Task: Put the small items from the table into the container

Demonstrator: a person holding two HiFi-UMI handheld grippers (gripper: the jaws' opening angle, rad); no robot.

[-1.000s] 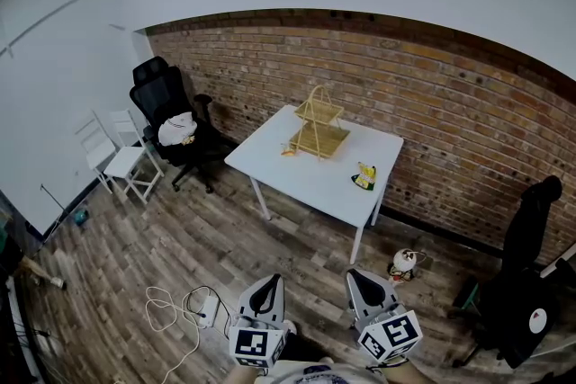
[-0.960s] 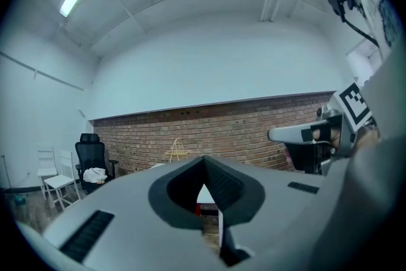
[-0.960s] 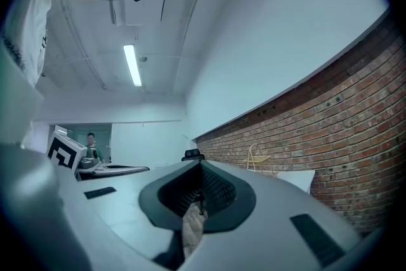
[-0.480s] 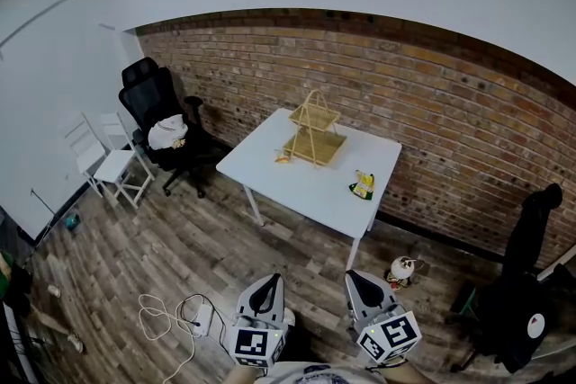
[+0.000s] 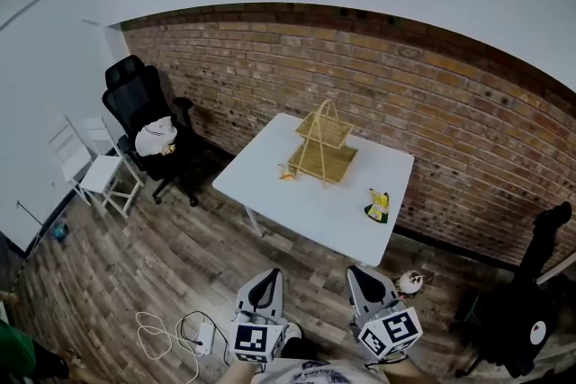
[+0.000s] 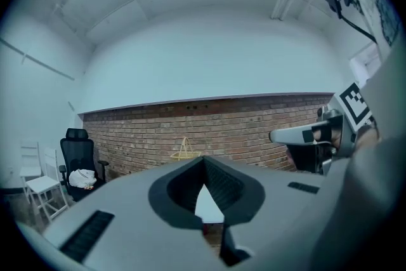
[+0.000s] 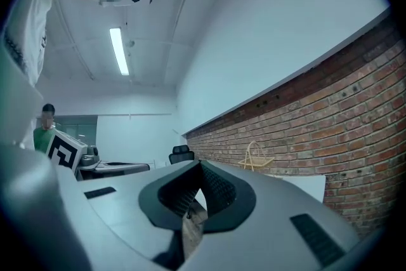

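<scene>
Brick wall (image 5: 378,67) backs a white surface (image 5: 310,207) that stands on a wood floor (image 5: 180,256), near the centre of the head view. A two-tier wire basket (image 5: 324,148), the container, stands upright toward the far side of the surface. An orange item (image 5: 287,174) lies on the surface just beside the basket's lower left corner. A yellow item (image 5: 378,206) lies apart from the basket, near the right edge of the surface. A black office chair (image 5: 135,108) and a white folding chair (image 5: 90,175) occupy the left of the frame.

The left tongs (image 5: 267,279) and right tongs (image 5: 362,276) appear side by side at bottom centre, pointing toward the surface and well apart from it. In each gripper view the jaws stand closed together, and neither pair has hold of anything.
</scene>
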